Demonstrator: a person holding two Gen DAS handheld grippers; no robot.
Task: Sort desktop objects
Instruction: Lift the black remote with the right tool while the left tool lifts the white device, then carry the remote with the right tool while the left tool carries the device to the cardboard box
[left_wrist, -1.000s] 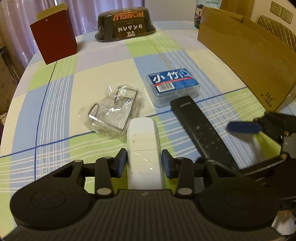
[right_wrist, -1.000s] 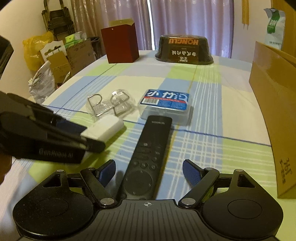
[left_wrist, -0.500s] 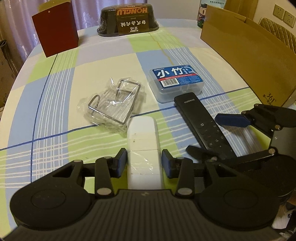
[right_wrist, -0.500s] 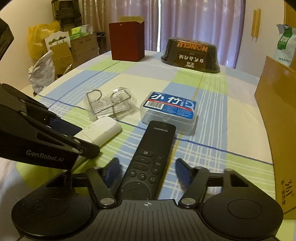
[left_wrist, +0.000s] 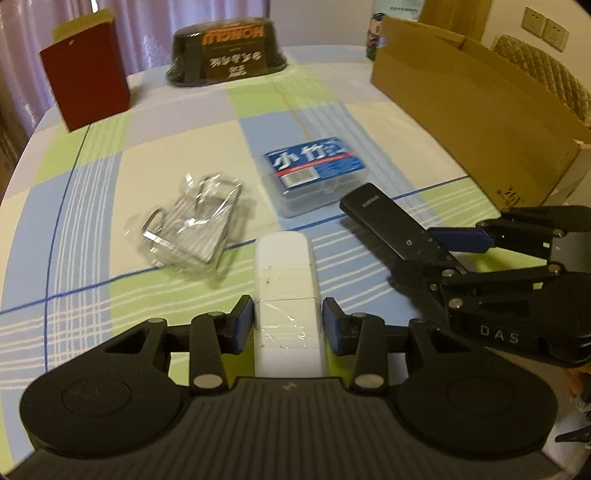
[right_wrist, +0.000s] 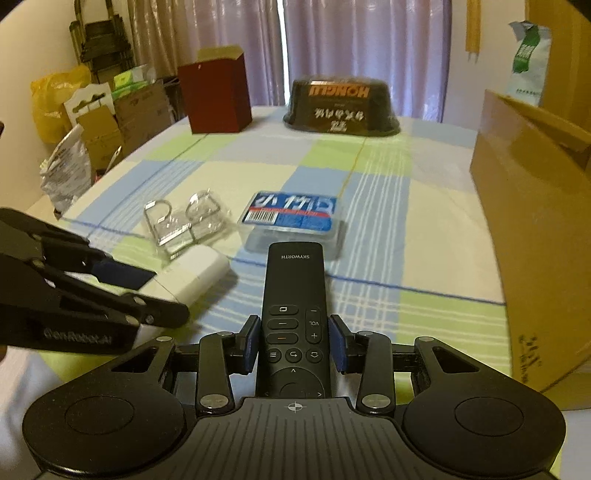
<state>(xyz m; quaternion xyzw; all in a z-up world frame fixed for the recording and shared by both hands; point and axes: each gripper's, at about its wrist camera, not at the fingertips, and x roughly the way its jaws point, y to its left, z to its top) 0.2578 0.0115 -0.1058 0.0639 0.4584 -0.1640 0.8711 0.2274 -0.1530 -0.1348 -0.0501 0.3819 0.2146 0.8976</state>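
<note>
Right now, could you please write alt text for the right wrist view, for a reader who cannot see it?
The right gripper is shut on a black remote control above a checked tablecloth. To its left, the left gripper holds a white block; behind lie a wrapped metal rack and a blue-labelled plastic box, with a cardboard box at the right.

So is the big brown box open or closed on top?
Open. The cardboard box's top flaps stand up in the left wrist view, leaving a gap; its inside is hidden.
</note>
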